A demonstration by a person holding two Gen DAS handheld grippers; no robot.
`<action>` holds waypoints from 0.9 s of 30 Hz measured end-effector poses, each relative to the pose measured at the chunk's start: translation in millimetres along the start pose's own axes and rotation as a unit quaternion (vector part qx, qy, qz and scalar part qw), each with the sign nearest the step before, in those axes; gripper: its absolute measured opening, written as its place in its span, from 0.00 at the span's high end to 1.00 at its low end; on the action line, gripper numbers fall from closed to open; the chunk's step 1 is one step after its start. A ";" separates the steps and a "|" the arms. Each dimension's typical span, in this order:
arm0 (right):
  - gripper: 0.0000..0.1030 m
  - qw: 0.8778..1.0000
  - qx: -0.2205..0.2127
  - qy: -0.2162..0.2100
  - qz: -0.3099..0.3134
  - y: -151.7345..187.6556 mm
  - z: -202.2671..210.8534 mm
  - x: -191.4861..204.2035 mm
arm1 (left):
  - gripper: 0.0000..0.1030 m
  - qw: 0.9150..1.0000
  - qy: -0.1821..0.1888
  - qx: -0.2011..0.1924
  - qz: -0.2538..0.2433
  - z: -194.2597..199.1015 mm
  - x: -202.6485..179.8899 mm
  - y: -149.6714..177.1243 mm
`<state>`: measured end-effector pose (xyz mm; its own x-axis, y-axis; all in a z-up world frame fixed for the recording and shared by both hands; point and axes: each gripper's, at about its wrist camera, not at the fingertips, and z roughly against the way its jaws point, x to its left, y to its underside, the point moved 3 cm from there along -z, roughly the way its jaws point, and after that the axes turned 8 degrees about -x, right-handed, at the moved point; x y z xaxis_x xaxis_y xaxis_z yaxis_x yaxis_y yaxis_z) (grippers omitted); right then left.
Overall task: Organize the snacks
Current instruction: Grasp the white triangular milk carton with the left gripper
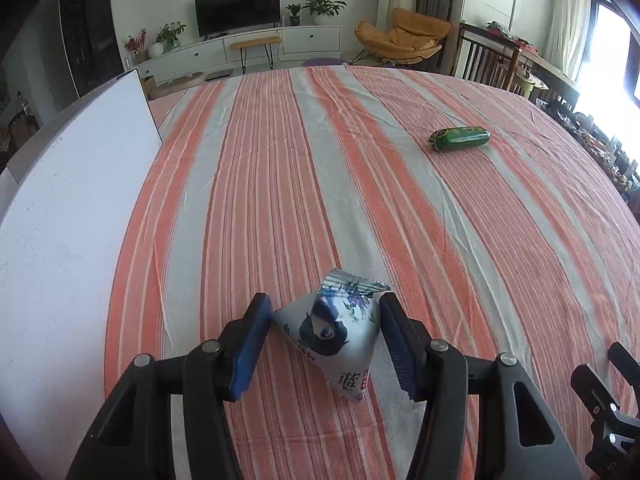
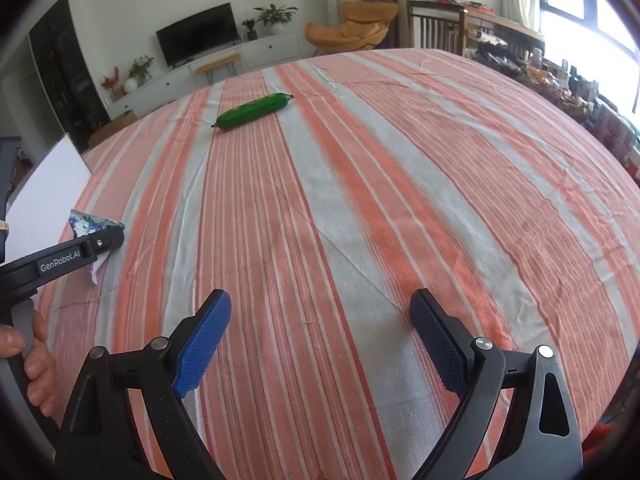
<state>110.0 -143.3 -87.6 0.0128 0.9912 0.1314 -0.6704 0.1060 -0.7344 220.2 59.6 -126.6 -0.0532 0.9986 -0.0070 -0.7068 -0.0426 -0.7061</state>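
In the right wrist view the left gripper (image 2: 102, 240) covers most of the triangular snack packet (image 2: 86, 226), leaving only a corner showing. The white board (image 1: 60, 220) runs off the left edge. The green snack's (image 1: 460, 139) print is too small to read.

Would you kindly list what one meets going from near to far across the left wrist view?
Left gripper closed on the triangular snack packet → bare striped tablecloth → green sausage snack → television at the far wall.
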 end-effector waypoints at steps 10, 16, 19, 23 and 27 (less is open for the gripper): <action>0.09 1.000 0.002 0.005 0.010 1.9 0.6 1.5 | 0.00 0.998 -0.047 0.011 0.046 -15.2 19.4 0.5; 0.09 1.000 0.004 0.011 0.017 3.0 0.9 3.9 | 0.00 0.998 -0.048 0.011 0.045 -15.9 18.7 0.8; 0.09 1.000 0.006 0.015 0.022 2.8 0.2 6.0 | 0.00 0.998 -0.048 0.011 0.045 -15.9 18.8 0.9; 0.09 0.999 0.008 0.019 0.026 3.0 -0.1 7.0 | 0.00 0.998 -0.048 0.011 0.045 -15.9 18.8 0.9; 0.09 0.999 0.009 0.023 0.030 3.2 -0.9 8.0 | 0.00 0.998 -0.048 0.011 0.045 -16.0 19.0 1.0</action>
<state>108.6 -135.0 -89.5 0.0047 0.9984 0.0564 -0.6848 0.0443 -0.7274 229.7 79.1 -138.8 -0.1843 0.9829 -0.0014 -0.7107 -0.1343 -0.6906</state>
